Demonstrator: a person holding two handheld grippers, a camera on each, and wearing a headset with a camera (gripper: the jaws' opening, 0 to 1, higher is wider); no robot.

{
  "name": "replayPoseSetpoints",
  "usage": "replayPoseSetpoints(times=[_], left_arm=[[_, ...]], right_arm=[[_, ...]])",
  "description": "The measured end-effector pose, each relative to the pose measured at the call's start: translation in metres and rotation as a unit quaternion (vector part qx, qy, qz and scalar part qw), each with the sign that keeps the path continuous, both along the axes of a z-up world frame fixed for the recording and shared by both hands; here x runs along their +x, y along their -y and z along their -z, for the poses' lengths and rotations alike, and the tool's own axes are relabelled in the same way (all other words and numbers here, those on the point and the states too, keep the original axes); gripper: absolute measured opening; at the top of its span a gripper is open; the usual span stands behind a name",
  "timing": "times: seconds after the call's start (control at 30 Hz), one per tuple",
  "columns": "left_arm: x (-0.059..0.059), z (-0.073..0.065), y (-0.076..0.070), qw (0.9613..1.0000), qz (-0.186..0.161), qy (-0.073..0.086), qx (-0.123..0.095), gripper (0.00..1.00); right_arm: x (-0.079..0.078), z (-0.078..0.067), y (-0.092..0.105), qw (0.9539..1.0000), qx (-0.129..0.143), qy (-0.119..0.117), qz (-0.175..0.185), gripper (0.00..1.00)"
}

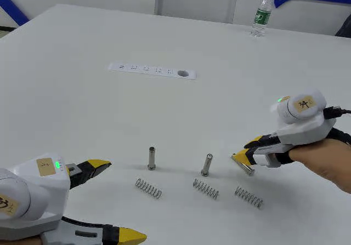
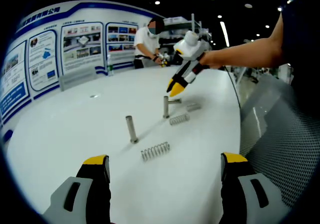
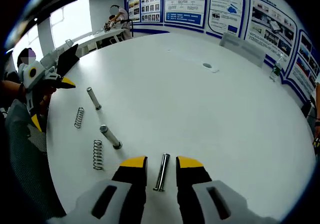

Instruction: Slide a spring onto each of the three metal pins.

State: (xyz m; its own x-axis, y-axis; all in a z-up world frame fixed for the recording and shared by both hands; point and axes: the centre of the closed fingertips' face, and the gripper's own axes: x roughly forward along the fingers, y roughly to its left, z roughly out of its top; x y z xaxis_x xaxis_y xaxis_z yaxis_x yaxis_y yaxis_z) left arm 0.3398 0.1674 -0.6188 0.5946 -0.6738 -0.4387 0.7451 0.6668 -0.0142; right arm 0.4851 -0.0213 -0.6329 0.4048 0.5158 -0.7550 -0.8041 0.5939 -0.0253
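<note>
My left gripper (image 1: 115, 199) hangs released at the near left, jaws wide apart. Beyond it the left pin (image 1: 152, 158) and the middle pin (image 1: 207, 165) stand upright on the table (image 1: 82, 108). Three springs (image 1: 148, 188) (image 1: 205, 188) (image 1: 248, 197) lie in a row just in front. The third pin (image 3: 161, 172) lies flat between my right gripper's (image 3: 161, 160) jaws. They are unclenched, and a sliver of table shows on either side of it.

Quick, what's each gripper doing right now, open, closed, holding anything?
Left gripper: open wide, holding nothing.
Right gripper: jaws narrowly open around the lying metal pin, a small gap on either side, not clamped.
</note>
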Motion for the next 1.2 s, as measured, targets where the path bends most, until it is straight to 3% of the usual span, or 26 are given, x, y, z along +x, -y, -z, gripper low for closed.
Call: replayPoseSetpoints(times=[0.6,1.1,1.2], left_arm=[[-0.001,0.002,-0.001,1.0000,-0.002,-0.004,0.003,0.93],[-0.002,0.002,-0.001,1.0000,-0.004,-0.005,0.001,0.93],[-0.002,0.003,-0.001,1.0000,-0.005,-0.005,0.001,0.93]], right_arm=[[0.006,0.023,-0.002,0.9980,-0.041,-0.042,0.023,0.14],[0.006,0.030,-0.001,0.9948,-0.077,-0.065,0.011,0.10],[0.004,0.030,-0.003,0.9935,-0.097,-0.058,-0.005,0.10]])
